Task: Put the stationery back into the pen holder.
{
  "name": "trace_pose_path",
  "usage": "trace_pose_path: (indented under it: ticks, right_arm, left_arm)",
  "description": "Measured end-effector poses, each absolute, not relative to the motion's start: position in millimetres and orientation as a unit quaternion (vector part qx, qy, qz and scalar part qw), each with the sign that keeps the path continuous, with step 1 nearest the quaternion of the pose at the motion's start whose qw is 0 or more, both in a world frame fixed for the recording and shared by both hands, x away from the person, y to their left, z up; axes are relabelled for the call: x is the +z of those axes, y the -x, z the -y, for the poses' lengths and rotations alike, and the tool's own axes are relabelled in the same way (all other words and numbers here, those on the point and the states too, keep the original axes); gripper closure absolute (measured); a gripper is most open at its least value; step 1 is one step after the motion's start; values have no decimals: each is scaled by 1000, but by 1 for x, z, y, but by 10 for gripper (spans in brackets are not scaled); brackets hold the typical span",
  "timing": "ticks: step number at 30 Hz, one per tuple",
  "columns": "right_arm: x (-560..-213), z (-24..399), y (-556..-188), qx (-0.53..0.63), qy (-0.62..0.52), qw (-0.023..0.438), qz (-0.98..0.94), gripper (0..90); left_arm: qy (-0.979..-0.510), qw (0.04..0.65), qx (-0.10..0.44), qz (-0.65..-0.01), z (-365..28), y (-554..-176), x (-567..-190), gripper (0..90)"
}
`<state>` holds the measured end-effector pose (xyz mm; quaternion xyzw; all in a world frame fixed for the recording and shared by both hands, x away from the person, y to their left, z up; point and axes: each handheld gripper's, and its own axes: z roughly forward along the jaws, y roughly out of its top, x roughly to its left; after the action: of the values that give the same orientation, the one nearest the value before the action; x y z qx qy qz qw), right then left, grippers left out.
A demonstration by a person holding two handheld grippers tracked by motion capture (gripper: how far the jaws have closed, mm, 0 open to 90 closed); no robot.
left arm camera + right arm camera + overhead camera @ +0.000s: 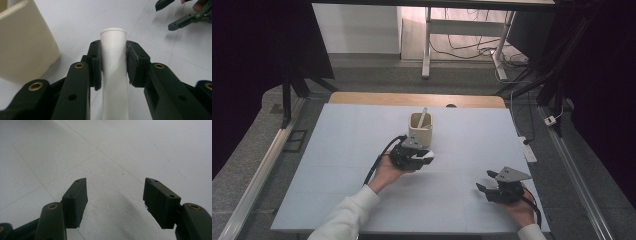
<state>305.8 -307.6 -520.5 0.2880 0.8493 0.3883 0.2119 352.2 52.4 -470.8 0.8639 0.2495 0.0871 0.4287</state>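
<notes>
While the left gripper clamps the white tube just near of the beige holder, a smooth wall could let it slip; right gripper sits open, empty, well right on the worktop.

This looks like a lab or recording studio: a bench covered by a pale blue sheet stands between dark curtains and black stands. Behind it, loose cables trail under a white desk frame on grey carpet, probably beside a monitor.
</notes>
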Motion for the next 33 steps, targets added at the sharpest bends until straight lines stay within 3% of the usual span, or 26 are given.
trace_pose_path:
  ticks: [33]
  right_arm:
    - [-520,308,-305,388,-288,213,-849,354]
  left_arm:
    - [-829,471,115,-278,-87,-354,-451,665]
